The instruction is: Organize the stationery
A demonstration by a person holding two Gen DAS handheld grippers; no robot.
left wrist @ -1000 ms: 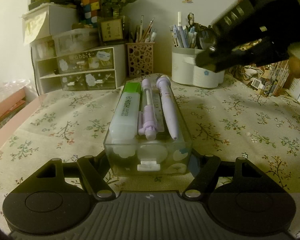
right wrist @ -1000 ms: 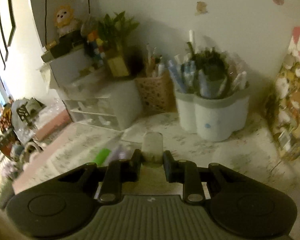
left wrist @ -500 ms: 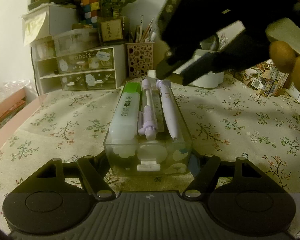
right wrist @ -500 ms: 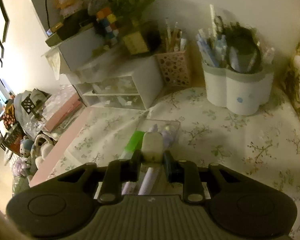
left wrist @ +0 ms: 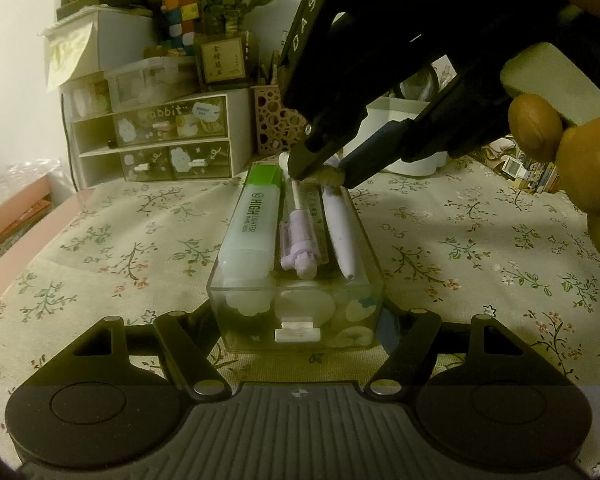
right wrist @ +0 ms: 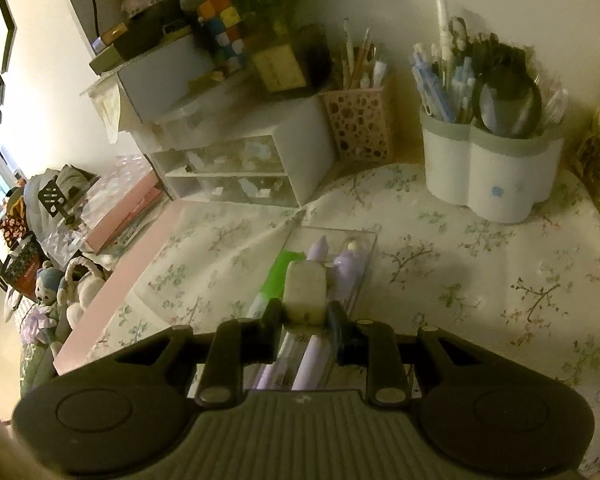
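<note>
Right tool [right wrist: 304, 314], clamped on my eraser [right wrist: 303, 292], hangs above the tray's [left wrist: 296, 316] far end; left tool [left wrist: 296, 320] grips its near end, pens lying lengthwise.

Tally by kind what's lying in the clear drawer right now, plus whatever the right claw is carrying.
Green highlighter with a white body: 1
Lilac pens: 2
Clear ruler: 1
Whitish eraser block pinched in the right claw: 1
Total: 5

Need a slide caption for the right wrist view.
Right gripper holds a white eraser over the clear tray of pens.
</note>
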